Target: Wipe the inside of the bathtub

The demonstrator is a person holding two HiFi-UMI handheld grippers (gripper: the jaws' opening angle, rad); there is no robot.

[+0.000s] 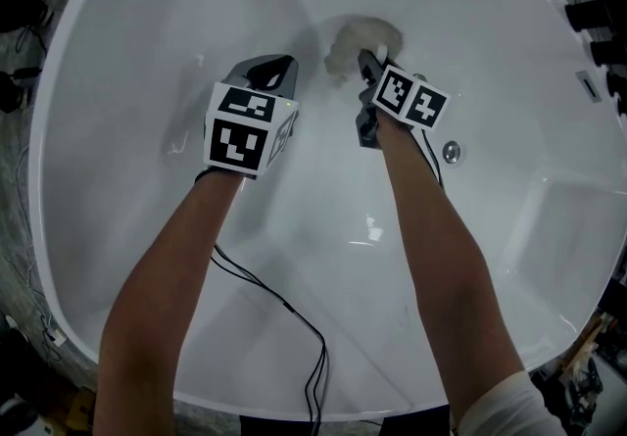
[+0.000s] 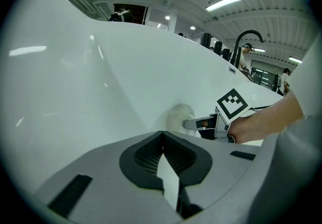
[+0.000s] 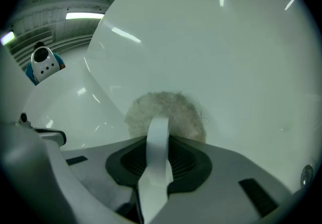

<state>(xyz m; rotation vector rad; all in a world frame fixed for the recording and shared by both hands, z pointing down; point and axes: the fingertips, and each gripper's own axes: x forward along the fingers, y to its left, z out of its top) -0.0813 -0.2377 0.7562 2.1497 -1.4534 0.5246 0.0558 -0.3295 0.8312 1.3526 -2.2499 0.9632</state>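
My right gripper [image 1: 366, 60] is clenched on the cloth [image 1: 355, 36]. In the right gripper view the fluffy wad [image 3: 166, 109] bulges out just past the jaw tips [image 3: 158, 128]. It lies dead ahead of them, and I judge it is pressed flat on the tub [image 3: 226, 42] wall. So the cloth sits between my jaws and the wall, at the far curved end of the tub [image 1: 147, 258]. The coming stroke turns on that: I push forward into the wall and slide sideways along it. The wad is roughly round, with no long axis to line up.

My left gripper [image 1: 277, 68] hangs just to the left of the right one, near it but apart, and a little nearer to me. Its jaws are closed on nothing; in the left gripper view the tips [image 2: 162, 135] meet with only bare tub [image 2: 75, 77] beyond. From there the cloth [image 2: 177, 116] shows ahead and to the right, on the end of the right gripper [image 2: 193, 124]. The right hand is the one on the job.

A sweep to the left would run toward my left gripper, so I think that hand should clear out first, or I should go right. Behind and to the right of my right gripper sits a small round metal fitting [image 1: 451, 152] in the tub side, well clear of the cloth. A black cable [image 1: 284, 312] trails back from my left arm across the tub floor, behind both grippers. A dark faucet [image 2: 246, 36] stands on the rim far to the right of my left gripper.
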